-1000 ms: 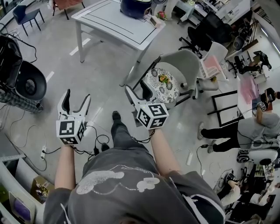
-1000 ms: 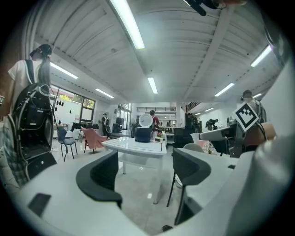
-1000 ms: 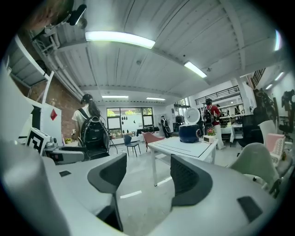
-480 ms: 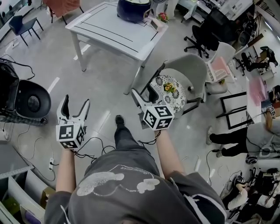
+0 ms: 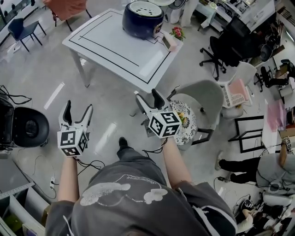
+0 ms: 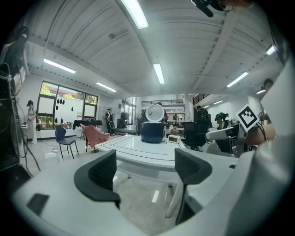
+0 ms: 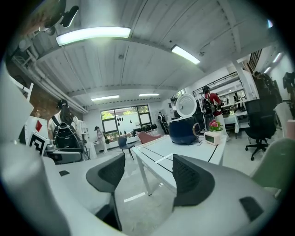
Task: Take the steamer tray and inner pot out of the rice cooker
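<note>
The dark blue rice cooker (image 5: 143,20) stands at the far end of a white table (image 5: 115,46), its white round lid (image 6: 154,113) raised. A white perforated tray (image 5: 144,9) shows in its open top; the inner pot is hidden. Both grippers hang in the air over the floor, well short of the table. My left gripper (image 5: 77,108) is open and empty, and so is my right gripper (image 5: 147,97). In the left gripper view the cooker (image 6: 152,131) lies far beyond the open jaws (image 6: 146,170). In the right gripper view it (image 7: 184,130) sits above the open jaws (image 7: 150,175).
A small box with flowers (image 5: 173,38) stands beside the cooker. A grey chair with a floral cushion (image 5: 203,99) is just right of the right gripper. A black round device (image 5: 27,126) and cables lie on the floor at left. A person (image 5: 272,166) sits at far right.
The person has walked toward the table: table and cooker have come closer and lower in the head view. Both grippers were carried forward, still open and empty.
</note>
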